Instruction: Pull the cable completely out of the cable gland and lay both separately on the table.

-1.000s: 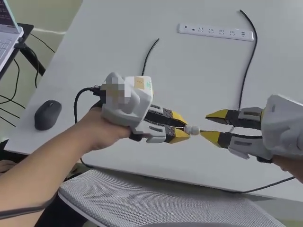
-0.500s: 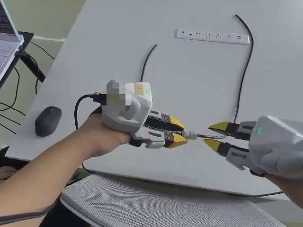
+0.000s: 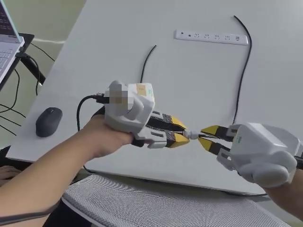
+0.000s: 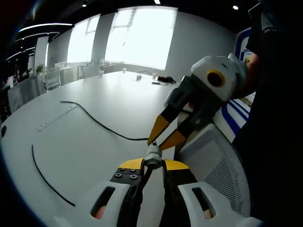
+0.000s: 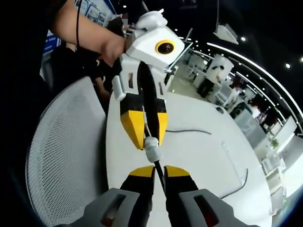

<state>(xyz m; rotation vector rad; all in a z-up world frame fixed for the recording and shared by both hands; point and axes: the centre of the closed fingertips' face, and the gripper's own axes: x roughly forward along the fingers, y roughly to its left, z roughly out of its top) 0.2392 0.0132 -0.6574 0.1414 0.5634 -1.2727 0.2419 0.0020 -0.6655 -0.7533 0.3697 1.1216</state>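
Observation:
My left gripper (image 3: 182, 135) is held over the table's near edge, shut on the small white cable gland (image 3: 191, 135), which sticks out past its yellow tips. In the left gripper view the gland (image 4: 152, 156) sits between my jaws, with the dark cable (image 4: 146, 176) running back beneath it. My right gripper (image 3: 206, 137) faces it tip to tip from the right. In the right gripper view its jaws are shut on the thin dark cable (image 5: 160, 177) just behind the gland (image 5: 150, 146). The left gripper (image 5: 144, 137) points down toward the gland there.
On the white table (image 3: 118, 56) lie a power strip (image 3: 210, 37) with its black cord (image 3: 241, 71) and a loose black cable (image 3: 147, 59). A mouse (image 3: 49, 121) rests at the left edge. A mesh chair (image 3: 142, 203) is below the grippers.
The right gripper has moved left up to the gland, and its jaws have gone from wide open to shut on the cable. The left gripper has stayed nearly still.

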